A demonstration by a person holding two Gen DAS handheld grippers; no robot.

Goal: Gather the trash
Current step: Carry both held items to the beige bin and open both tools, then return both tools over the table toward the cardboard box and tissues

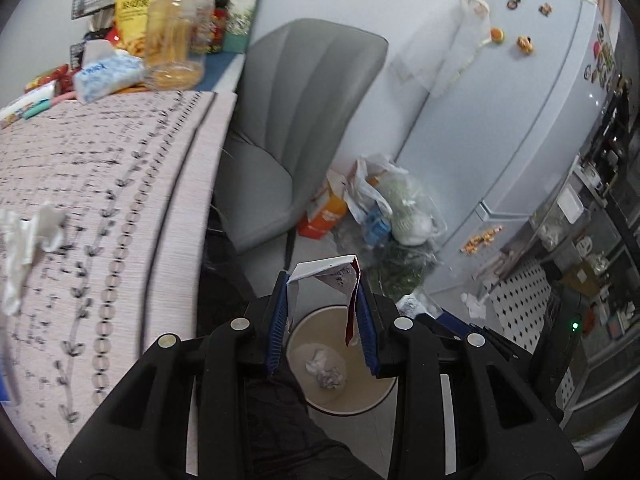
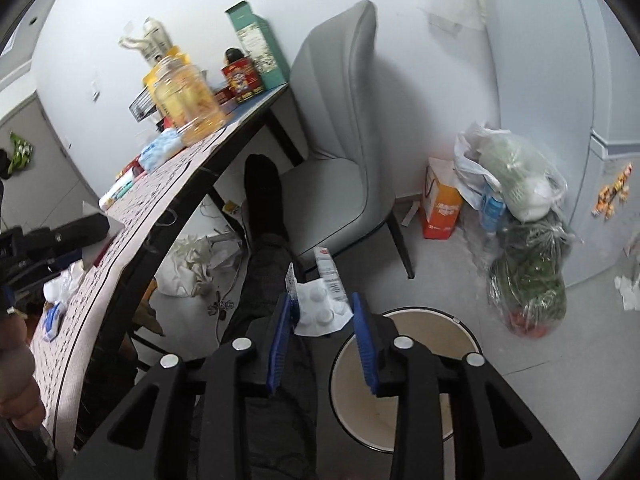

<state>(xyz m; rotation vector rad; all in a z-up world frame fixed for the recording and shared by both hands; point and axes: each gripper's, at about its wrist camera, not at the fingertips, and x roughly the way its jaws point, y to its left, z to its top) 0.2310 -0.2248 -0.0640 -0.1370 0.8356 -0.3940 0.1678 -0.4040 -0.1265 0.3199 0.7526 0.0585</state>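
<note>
In the left wrist view my left gripper (image 1: pixel 323 284) is shut on a folded white and red paper wrapper (image 1: pixel 328 270) that arches between its blue pads. Below and beyond the jaws stands a round beige trash bin (image 1: pixel 348 410) with a crumpled paper ball (image 1: pixel 326 368) inside. In the right wrist view my right gripper (image 2: pixel 322 312) has a white blister pack of pills (image 2: pixel 320 314) spanning its tips, with the pack's edges touching both pads. The same bin (image 2: pixel 404 420) sits on the floor under the right finger. A crumpled tissue (image 1: pixel 32 236) lies on the table.
The table with a pink patterned cloth (image 1: pixel 100 200) runs along the left, crowded at the back with a jar (image 1: pixel 176 40), tissue pack and boxes. A grey chair (image 1: pixel 296 120), plastic bags (image 1: pixel 384 208) and a fridge (image 1: pixel 520 100) stand beyond the bin. A person's dark-clothed leg (image 2: pixel 264 208) stretches under the table.
</note>
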